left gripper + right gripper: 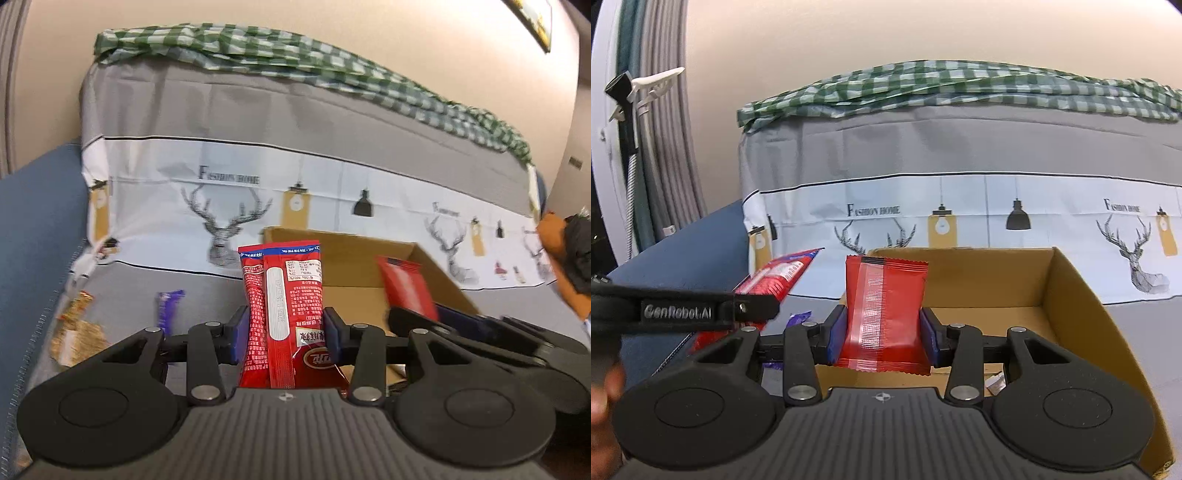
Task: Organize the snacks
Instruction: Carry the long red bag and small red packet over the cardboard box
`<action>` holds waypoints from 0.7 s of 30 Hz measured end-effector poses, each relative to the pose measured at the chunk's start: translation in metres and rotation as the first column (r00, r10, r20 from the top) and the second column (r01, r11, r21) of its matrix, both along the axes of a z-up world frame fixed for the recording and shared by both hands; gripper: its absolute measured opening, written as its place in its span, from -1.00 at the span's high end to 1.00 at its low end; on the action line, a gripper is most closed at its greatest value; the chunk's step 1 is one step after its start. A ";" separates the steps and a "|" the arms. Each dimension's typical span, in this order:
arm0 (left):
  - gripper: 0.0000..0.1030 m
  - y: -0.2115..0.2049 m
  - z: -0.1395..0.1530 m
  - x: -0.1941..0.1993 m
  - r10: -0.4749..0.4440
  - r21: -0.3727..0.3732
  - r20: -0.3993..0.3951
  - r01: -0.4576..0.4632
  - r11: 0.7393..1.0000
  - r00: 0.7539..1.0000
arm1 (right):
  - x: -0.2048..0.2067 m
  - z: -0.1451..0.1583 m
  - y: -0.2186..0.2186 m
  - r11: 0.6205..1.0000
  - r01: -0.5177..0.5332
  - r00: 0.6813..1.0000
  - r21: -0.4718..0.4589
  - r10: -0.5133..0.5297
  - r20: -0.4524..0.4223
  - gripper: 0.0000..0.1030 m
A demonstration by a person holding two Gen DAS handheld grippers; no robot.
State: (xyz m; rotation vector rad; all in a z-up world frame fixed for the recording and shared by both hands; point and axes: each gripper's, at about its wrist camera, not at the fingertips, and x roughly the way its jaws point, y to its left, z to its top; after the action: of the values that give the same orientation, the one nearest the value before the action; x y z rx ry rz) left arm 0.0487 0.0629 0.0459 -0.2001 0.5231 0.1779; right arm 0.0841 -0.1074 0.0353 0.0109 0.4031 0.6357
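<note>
both tongs, left tongs (286, 328) and right tongs (882, 330), clench light, crinkly red snack packets (284, 295); we hold them mid-body, gently.

- Tall red snack packet (284, 314) with a blue top edge and white print, between the left claw's blue pads (238, 332)
- Plain red packet (884, 314) with a paler centre strip, in the right claw
- Brown cardboard box (1067, 295) beyond it
- Purple wrapper (168, 308) left of the left claw
- Grey cloth (960, 147) with a white deer-and-lamp band
- Green-and-white checked cloth (960, 88) on top
</note>
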 end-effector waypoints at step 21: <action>0.11 -0.035 -0.018 0.021 -0.189 0.067 0.017 0.187 0.980 0.982 | 0.040 -0.014 -0.034 0.970 0.244 0.966 -0.018 -0.245 -0.079 0.15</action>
State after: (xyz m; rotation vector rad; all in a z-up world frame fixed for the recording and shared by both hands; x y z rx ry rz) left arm 0.0694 0.0275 0.0281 -0.0881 0.5095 0.0082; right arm 0.1237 -0.1415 0.0217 0.0777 0.4738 0.3907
